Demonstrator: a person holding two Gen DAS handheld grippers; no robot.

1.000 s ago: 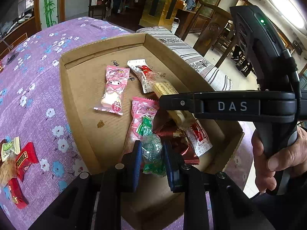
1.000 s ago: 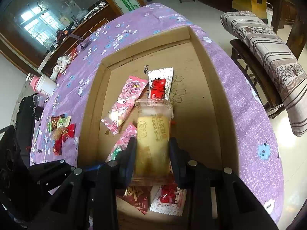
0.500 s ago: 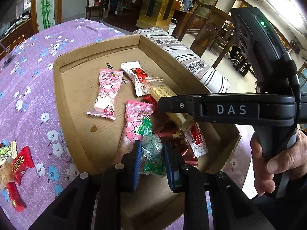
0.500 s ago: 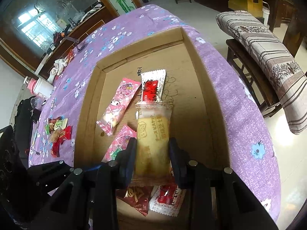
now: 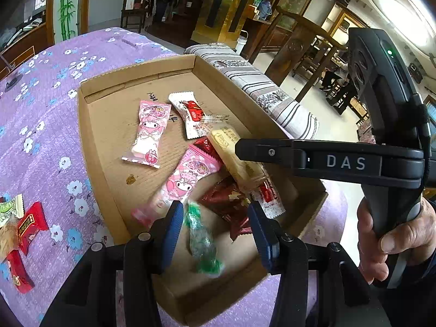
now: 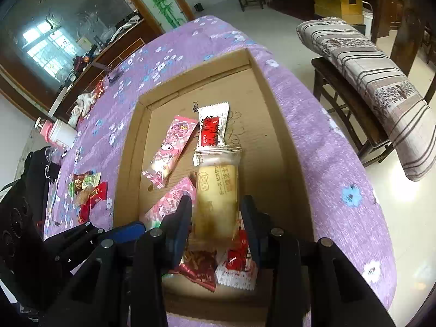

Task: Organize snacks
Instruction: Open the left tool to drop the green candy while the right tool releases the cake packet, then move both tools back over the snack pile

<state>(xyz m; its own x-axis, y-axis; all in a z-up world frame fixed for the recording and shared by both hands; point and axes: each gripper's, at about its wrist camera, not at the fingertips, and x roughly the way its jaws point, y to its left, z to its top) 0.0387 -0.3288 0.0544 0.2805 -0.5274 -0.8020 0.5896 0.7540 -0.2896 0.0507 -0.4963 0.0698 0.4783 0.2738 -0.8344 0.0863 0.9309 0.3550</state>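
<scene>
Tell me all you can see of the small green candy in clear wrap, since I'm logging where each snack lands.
The small green candy in clear wrap is crinkled, translucent and twisted at both ends, its green blurred. It lies lengthwise in the near part of the shallow brown cardboard box, between the fingers of the left gripper, whose jaws have just been opening; neither pad presses on it. A dark red foil packet lies just beside it.

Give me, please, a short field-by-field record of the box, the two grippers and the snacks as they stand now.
box: cardboard box on purple flowered cloth
left gripper: open, jaws just opened; green candy lies loose between them in the box
right gripper: shut on yellow cake, above the box
in box: two pink packets, white-red packets, dark red packet
outside box: small pile of snacks on the cloth
</scene>
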